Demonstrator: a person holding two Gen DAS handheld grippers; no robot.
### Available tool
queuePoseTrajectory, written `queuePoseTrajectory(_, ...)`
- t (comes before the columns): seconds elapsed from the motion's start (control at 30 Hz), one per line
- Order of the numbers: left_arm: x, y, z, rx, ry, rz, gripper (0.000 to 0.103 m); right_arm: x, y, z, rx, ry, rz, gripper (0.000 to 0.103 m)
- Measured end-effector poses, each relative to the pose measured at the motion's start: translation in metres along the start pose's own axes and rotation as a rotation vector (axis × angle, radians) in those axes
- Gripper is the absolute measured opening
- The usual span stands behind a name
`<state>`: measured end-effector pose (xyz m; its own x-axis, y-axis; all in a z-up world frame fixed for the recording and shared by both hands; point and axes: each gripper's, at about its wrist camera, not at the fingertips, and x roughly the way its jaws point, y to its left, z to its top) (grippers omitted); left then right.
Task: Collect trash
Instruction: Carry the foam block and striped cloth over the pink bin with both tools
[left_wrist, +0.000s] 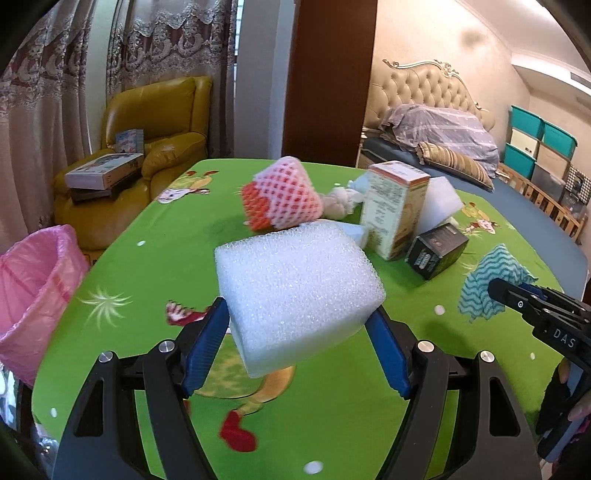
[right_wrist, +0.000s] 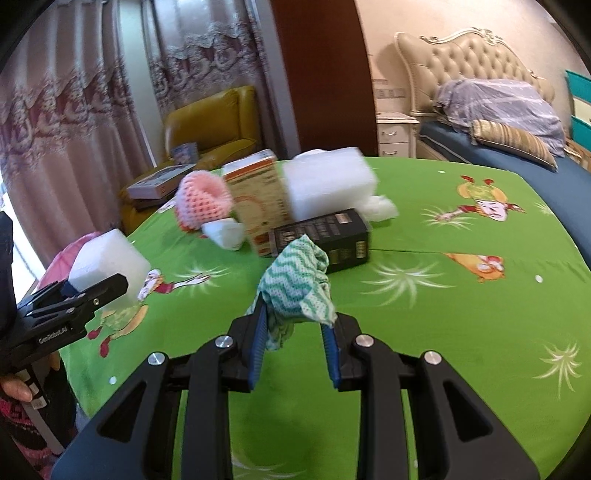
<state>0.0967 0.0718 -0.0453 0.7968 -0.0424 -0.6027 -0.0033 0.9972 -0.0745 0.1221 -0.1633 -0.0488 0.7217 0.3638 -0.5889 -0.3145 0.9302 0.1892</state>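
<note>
The left gripper (left_wrist: 297, 325) is clamped on a white block of coarse open-cell foam (left_wrist: 295, 288), blue pads pressed into its two sides, carrying it above the green cartoon-printed tablecloth (left_wrist: 155, 258). The right gripper (right_wrist: 293, 328) is clenched on a crumpled teal-and-white zigzag cloth (right_wrist: 295, 288), which bunches up out of the narrow gap between its pads. Off the table's left edge stands a bin lined with a pink plastic bag (left_wrist: 33, 291) — near the left gripper, with only bare tablecloth showing between them. The rest of the trash sits clustered on the far middle of the table: a pink-and-red foam fruit net (left_wrist: 280, 195), a crumpled white wad (left_wrist: 338, 201) just beside it, an upright cream-and-orange carton (left_wrist: 391, 210), a larger white foam slab (left_wrist: 439, 201) behind the carton, and a black box with gold print (left_wrist: 436, 251) lying in front — the right gripper's cloth hangs directly before that box in its own view. Beyond the table are a mustard leather armchair (left_wrist: 159, 114) stacked with boxes, lace curtains and a bed with a tufted headboard (left_wrist: 421, 86).
</note>
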Motion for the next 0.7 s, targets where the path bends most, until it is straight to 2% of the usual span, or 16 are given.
queuePoseTrajectory(0.33, -0.017, 0.025, -0.013, 0.042, -0.021, 0.04, 0.071, 0.012, 0.044, -0.006, -0.089, 0.041, 0.038, 0.027)
queuePoseTrajectory(0.5, -0.028, 0.032, -0.018, 0.075, -0.05, 0.053, 0.071, 0.014, 0.07, -0.006, -0.154, 0.029, 0.05, 0.027)
queuePoseTrajectory(0.7, -0.038, 0.052, -0.022, 0.053, -0.065, 0.067, 0.071, 0.015, 0.102, -0.003, -0.226, 0.002, 0.075, 0.028)
